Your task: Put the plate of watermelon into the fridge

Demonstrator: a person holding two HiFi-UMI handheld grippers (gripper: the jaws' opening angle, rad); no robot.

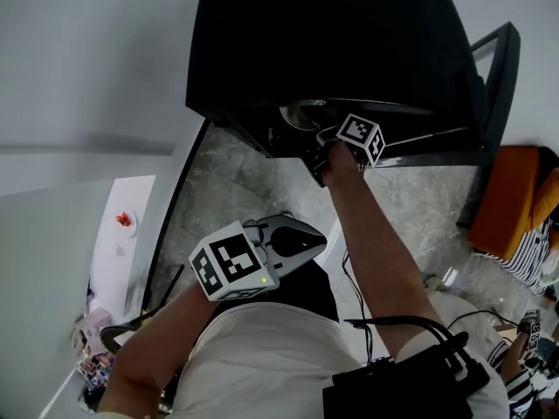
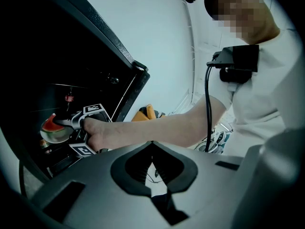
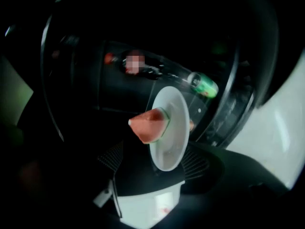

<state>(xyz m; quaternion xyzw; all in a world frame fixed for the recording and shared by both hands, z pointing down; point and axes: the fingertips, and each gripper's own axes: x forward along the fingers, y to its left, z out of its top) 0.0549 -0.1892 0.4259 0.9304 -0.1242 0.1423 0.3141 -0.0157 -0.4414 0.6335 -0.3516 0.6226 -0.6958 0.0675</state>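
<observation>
The black fridge (image 1: 332, 42) stands open, and my right gripper (image 1: 314, 147) reaches into it. In the right gripper view a white plate (image 3: 175, 128) with a red watermelon wedge (image 3: 148, 125) sits between the spread jaws of my right gripper (image 3: 159, 162), and the pads are not pressing its rim. The left gripper view shows the plate (image 2: 55, 137) and wedge (image 2: 50, 124) on a shelf, just ahead of the right gripper (image 2: 71, 124). My left gripper (image 1: 306, 238) (image 2: 152, 149) hangs back near my body, shut and empty.
The fridge door (image 1: 493, 85) stands open at the right. A green can (image 3: 205, 85) and bottles lie on the shelf behind the plate. An orange seat (image 1: 511, 199) and a person in a striped top (image 1: 528, 264) are at the right. A white table (image 1: 122, 251) is at the left.
</observation>
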